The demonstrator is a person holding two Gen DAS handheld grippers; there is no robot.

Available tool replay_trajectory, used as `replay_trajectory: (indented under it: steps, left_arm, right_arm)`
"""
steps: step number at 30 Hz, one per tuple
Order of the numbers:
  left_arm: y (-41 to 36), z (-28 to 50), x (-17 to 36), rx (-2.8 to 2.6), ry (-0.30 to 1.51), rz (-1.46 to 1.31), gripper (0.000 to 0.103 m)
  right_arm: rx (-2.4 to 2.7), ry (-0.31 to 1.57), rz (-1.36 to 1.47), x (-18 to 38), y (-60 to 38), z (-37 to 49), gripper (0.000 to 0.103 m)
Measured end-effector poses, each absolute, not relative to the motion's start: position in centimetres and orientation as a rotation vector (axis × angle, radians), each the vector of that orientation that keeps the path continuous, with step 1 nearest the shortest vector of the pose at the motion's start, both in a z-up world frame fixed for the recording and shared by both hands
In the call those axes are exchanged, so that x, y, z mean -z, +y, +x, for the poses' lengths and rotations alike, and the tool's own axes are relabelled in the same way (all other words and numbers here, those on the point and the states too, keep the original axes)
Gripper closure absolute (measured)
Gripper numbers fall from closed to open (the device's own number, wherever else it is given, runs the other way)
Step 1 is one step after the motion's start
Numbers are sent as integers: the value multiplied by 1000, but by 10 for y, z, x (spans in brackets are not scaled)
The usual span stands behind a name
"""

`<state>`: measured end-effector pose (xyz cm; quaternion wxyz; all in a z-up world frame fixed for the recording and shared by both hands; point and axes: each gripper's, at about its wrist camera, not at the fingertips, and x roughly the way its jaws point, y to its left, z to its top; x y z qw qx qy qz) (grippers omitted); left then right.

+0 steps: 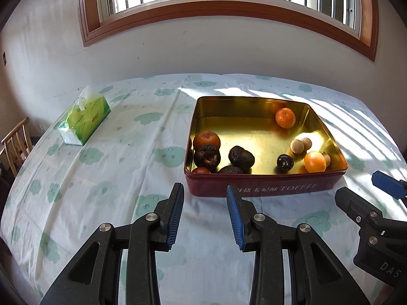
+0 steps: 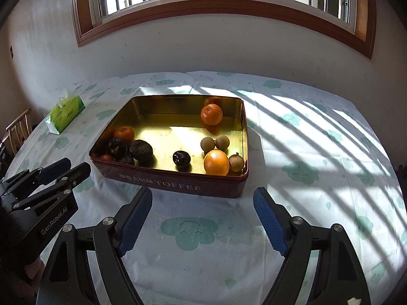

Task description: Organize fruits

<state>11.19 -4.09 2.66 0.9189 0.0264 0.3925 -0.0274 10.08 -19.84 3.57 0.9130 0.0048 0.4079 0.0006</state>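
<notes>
Surface under a barred window, covered with a cloud-print cloth [image 2: 193, 231], sun stripes on its right half. Red TOFFEE tin [image 2: 178, 184] sits mid-surface holding the fruit: mandarin [image 2: 211, 114] at the far right corner, orange [image 2: 216, 162] by the near wall, dark shrivelled fruits [image 2: 141, 150] at the left. Tissue box [image 1: 84, 118] far left. Left gripper [image 1: 204, 194]: jaws slightly apart, empty. Right gripper [image 2: 202, 197]: jaws wide apart, empty, short of the tin.
</notes>
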Motion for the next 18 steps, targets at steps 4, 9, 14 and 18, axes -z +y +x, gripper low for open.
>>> replay_trajectory:
  steps: [4,9,14,18]
  left_arm:
    - [-39,100,-27,53,813,42,66]
    - [-39,89,-29,56,808,46,66]
    - [-37,82,-32,52,801,46,66]
    - [-36,80,-34,53,801,42,66]
  right_arm:
    - [3,838,7,-35,-197,90,24]
    - [3,831,3,-37,-192,81,24]
    - [3,823,-10,-39,-187,77,23]
    - [-2,821,-17,-39,-184,75,23]
